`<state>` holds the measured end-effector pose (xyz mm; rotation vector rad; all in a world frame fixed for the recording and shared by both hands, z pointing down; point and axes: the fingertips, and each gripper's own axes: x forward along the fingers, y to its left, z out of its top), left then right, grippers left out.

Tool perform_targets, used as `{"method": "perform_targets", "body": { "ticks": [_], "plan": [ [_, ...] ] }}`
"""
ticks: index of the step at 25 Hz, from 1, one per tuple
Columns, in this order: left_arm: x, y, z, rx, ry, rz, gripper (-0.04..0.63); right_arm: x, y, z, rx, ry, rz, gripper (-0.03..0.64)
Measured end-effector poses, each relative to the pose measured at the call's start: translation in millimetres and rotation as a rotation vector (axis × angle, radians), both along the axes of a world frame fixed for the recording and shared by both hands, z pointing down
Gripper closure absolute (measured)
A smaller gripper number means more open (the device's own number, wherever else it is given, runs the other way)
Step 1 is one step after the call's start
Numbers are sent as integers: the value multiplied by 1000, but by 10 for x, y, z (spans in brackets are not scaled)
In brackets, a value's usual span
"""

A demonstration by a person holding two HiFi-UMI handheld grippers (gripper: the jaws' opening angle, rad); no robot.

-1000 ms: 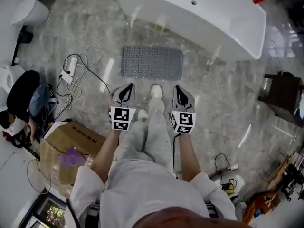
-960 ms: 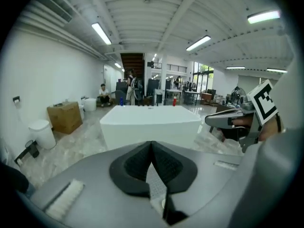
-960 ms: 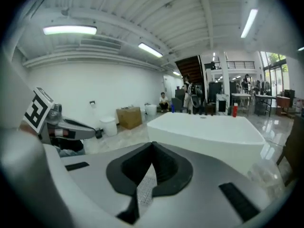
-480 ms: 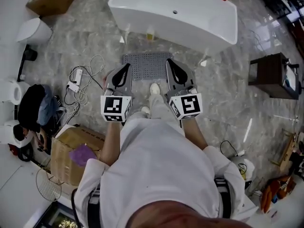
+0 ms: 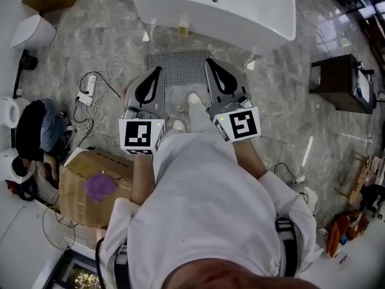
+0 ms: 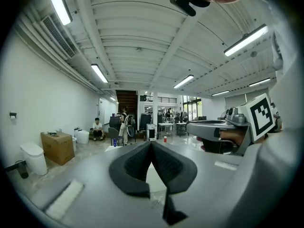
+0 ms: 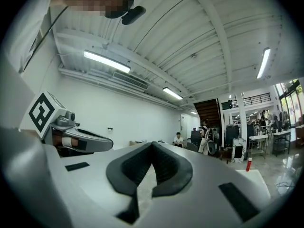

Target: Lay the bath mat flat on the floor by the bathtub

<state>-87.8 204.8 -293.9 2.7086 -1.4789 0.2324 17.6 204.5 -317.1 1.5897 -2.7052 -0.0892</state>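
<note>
**Lying flat beside the tub, the mat is free of both grippers**

Spread out on the marble floor (image 5: 289, 101), the grey bath mat (image 5: 180, 65) lies flat just beside the white bathtub (image 5: 210, 8), its long side running along the tub's wall. The person's shoes (image 5: 194, 99) stand at the mat's near edge. The left gripper (image 6: 152, 144) has its jaws pressed together with nothing between them, and so has the right gripper (image 7: 153, 143) (each gripper view looks out across the room and up at the ceiling, not at the floor). In the head view both grippers are held up side by side in front of the person's body, overlapping the mat's near corners. A cardboard box (image 5: 90, 179) and loose white cables (image 5: 99, 80) sit to the left.
</note>
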Motion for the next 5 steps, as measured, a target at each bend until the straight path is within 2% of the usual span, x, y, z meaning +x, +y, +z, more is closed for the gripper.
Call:
{"method": "perform_targets", "body": {
  "ticks": [5],
  "plan": [
    [197,-198,-20,-1,-11,3,598,175,-225,-28,10,-7,-17,617]
  ]
}}
